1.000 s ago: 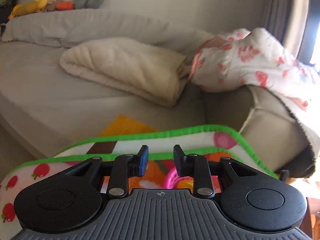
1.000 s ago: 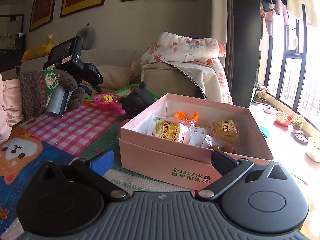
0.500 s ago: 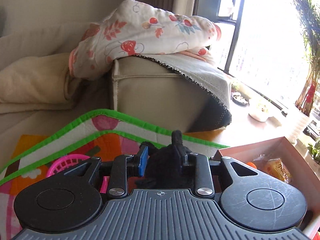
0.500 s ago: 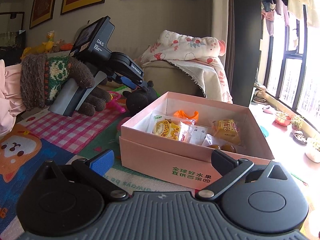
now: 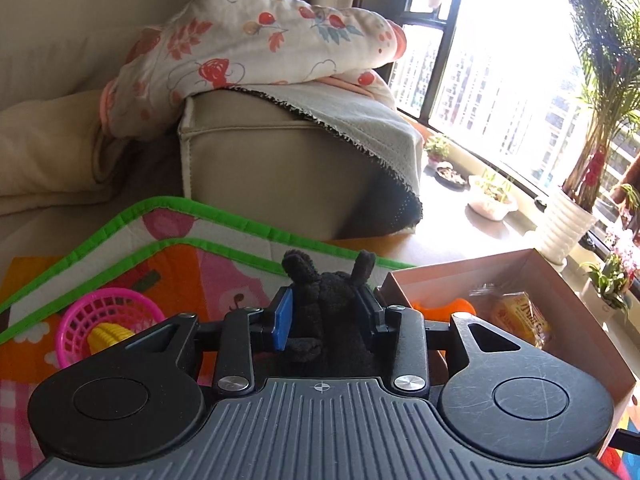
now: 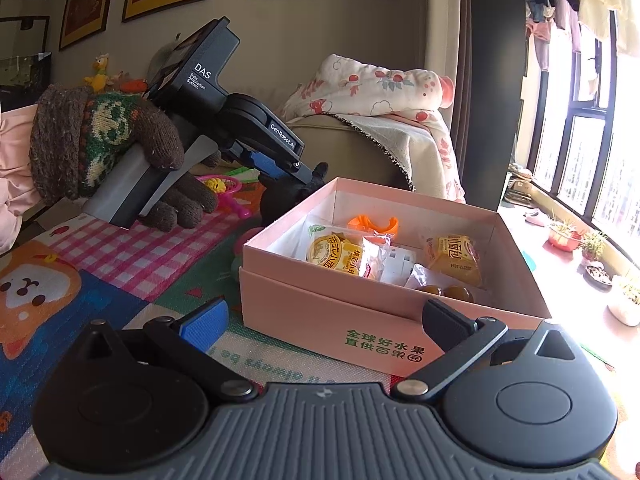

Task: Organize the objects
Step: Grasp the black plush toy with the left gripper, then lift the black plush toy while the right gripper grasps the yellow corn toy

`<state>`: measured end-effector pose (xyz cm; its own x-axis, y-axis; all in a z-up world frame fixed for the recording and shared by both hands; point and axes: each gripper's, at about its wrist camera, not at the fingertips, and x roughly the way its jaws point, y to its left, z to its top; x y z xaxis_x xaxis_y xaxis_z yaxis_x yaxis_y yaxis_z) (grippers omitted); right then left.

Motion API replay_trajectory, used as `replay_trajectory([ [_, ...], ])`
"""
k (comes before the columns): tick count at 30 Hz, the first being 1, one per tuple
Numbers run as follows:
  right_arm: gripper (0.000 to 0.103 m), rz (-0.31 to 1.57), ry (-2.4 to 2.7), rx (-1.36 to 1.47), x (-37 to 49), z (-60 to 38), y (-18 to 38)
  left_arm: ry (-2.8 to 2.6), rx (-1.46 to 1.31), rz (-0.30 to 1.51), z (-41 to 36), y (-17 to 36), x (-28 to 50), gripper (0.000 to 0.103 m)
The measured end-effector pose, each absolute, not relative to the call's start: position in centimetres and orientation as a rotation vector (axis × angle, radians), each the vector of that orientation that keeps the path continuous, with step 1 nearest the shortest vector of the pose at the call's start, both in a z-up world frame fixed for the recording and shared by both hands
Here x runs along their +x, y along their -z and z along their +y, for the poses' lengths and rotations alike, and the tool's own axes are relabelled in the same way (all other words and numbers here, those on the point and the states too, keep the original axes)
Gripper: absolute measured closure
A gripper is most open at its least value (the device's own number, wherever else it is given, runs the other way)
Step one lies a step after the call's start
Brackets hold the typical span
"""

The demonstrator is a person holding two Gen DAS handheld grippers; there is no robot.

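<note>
Left gripper (image 5: 325, 316): jaws closed on a black plush toy (image 5: 328, 300), gripped at the body, its two ears poking up past the fingertips. In the right wrist view the toy (image 6: 286, 196) sits just beyond the far left corner of the pink box (image 6: 320, 304), apparently touching or barely above the play mat (image 6: 120, 272); which, cannot be told.

Right gripper (image 6: 324, 316): jaws spread wide, holding nothing, hovering just near the box's near wall.

Pink box: open, on the play mat, already holding yellow snack packets (image 6: 340, 254), an orange ring (image 6: 372, 224) and a white item.

Pink basket (image 5: 106, 326): on the mat to the left of the toy, a yellow corn toy (image 5: 107, 334) inside.

Sofa arm (image 5: 280, 168): far behind, draped with a floral blanket (image 5: 256, 48).

Step in hand, as judged: carrying the plush toy into the box. To do it well, lift until the toy clears the box's far wall, travel right over the free space near the orange ring, lower, then release. Soft plush may cling to the pads or snag the rim, so open fully before withdrawing.
</note>
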<state>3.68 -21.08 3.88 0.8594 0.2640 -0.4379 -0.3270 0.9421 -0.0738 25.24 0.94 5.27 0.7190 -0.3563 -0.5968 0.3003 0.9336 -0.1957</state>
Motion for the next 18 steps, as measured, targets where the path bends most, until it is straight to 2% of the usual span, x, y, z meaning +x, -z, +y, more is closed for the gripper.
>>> replay_trajectory([
  [1, 0.0, 0.438, -0.312, -0.147, 3.7, -21.1, -3.9, 0.366, -0.109, 0.698, 1.1, -5.2, 25.6, 0.05],
  [4, 0.0, 0.438, -0.312, -0.148, 3.6, -21.1, -3.9, 0.367, -0.24, 0.838, 2.2, -4.2, 26.7, 0.032],
  [6, 0.0, 0.438, -0.311, -0.148, 3.7, -21.0, -3.9, 0.407, -0.266, 0.884, 2.7, -3.7, 26.5, 0.031],
  [9, 0.0, 0.439, -0.313, -0.148, 3.6, -21.0, -3.9, 0.412, -0.251, 0.846, 2.6, -3.1, 25.6, 0.025],
  [11, 0.0, 0.439, -0.313, -0.149, 3.6, -21.0, -3.9, 0.395, -0.253, 0.793, 2.6, -3.1, 25.3, 0.026],
  [13, 0.0, 0.439, -0.313, -0.149, 3.6, -21.0, -3.9, 0.395, -0.277, 0.748, 2.6, -3.0, 25.2, 0.039],
  [18, 0.0, 0.441, -0.308, -0.156, 3.6, -20.9, -3.8, 0.397, -0.306, 0.692, 3.0, -4.3, 22.4, 0.044],
])
